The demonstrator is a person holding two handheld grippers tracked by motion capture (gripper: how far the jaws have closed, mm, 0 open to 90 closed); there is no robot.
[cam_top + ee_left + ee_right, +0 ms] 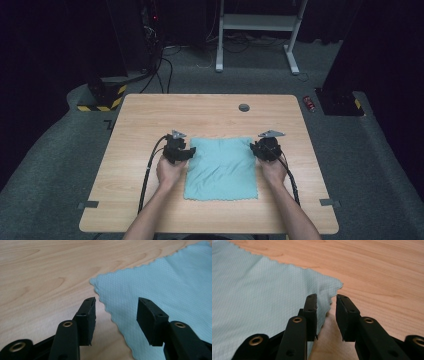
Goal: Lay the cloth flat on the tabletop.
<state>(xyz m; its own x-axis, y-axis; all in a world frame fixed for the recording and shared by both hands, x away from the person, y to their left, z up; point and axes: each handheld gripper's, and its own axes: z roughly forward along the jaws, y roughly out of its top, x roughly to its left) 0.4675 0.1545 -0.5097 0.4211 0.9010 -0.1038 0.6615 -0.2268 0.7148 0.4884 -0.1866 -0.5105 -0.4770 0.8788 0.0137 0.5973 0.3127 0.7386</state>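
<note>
A light teal cloth [222, 167] lies flat on the wooden table [150, 115], in front of the person. My left gripper [189, 152] is at the cloth's far left corner. In the left gripper view its jaws [116, 302] stand wide apart over the scalloped edge of the cloth [162, 282], and nothing is pinched. My right gripper [256, 149] is at the far right corner. In the right gripper view its jaws [326, 298] have a narrow gap, with the cloth's [257, 290] corner edge lying in it and no pad pressing it.
A grey round grommet [244, 107] sits in the tabletop near the far edge. Grey tape tabs [88, 204] [329, 202] mark the near corners. On the floor beyond are a red can [309, 103], a white desk frame [260, 22] and a yellow-black striped base [102, 97].
</note>
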